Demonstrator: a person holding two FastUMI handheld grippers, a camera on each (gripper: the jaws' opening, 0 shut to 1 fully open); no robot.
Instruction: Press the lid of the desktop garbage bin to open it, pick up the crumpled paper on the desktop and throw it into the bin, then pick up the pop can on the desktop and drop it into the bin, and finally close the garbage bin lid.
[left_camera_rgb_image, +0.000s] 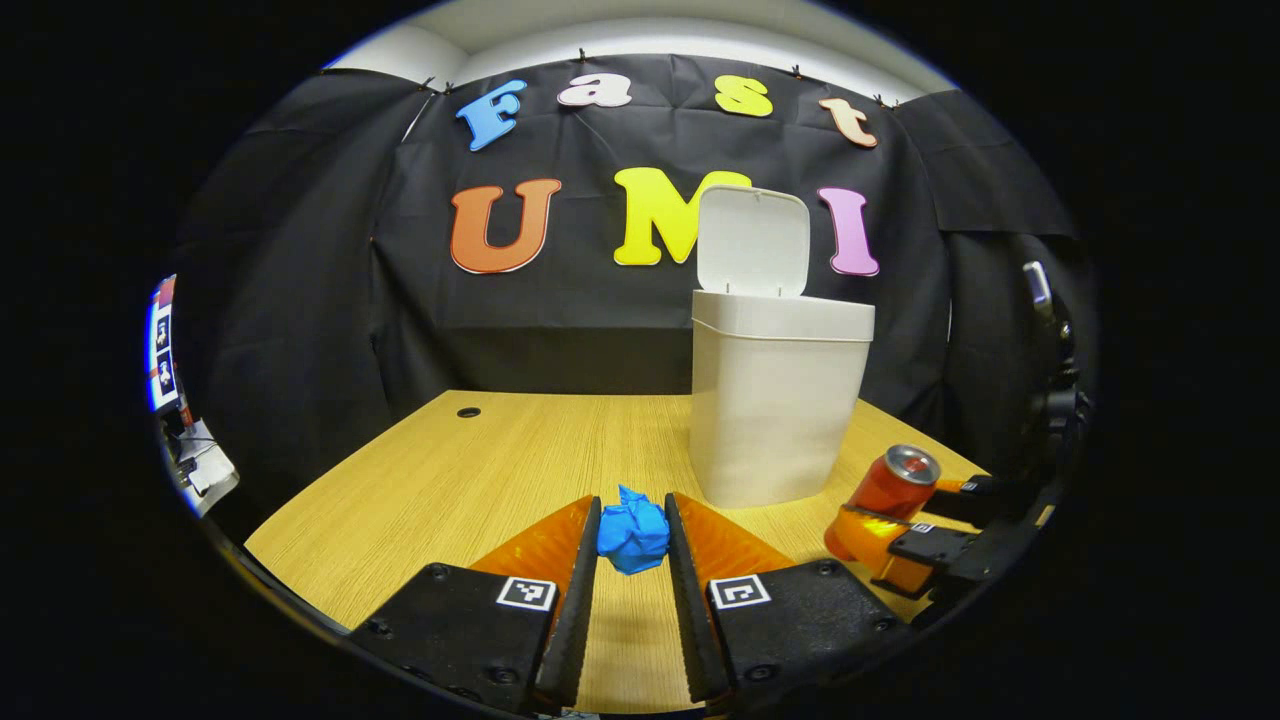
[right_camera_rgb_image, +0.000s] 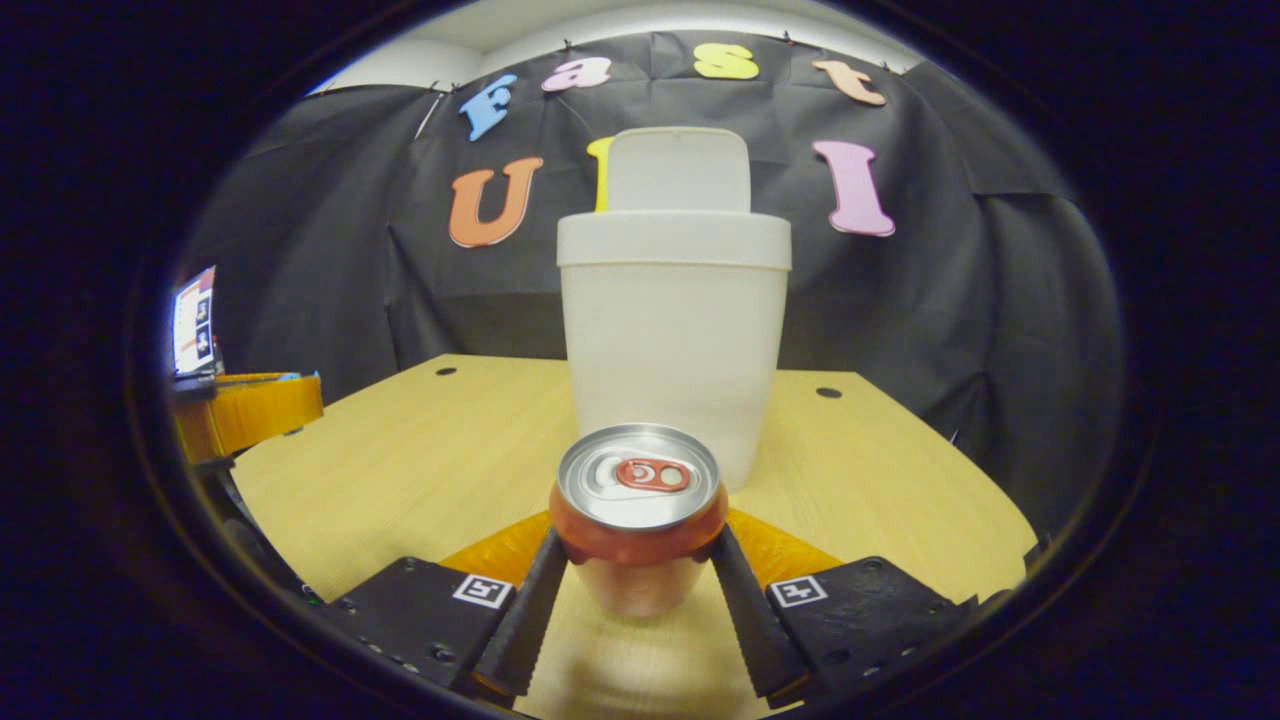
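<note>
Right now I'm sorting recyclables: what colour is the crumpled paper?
Bright blue crumpled paper, clearest in the left gripper view.

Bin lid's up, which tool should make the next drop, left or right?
Left. Paper goes first, and the left tool is closed on the crumpled blue paper ball, facing the open white plastic bin. The right tool grips the red aluminium pop can, which goes second.

The open bin (right_camera_rgb_image: 672, 350) hides its inside; the can (right_camera_rgb_image: 640, 530) covers its base at frame centre. A screen (right_camera_rgb_image: 194, 318), far left, is too small to read.
</note>
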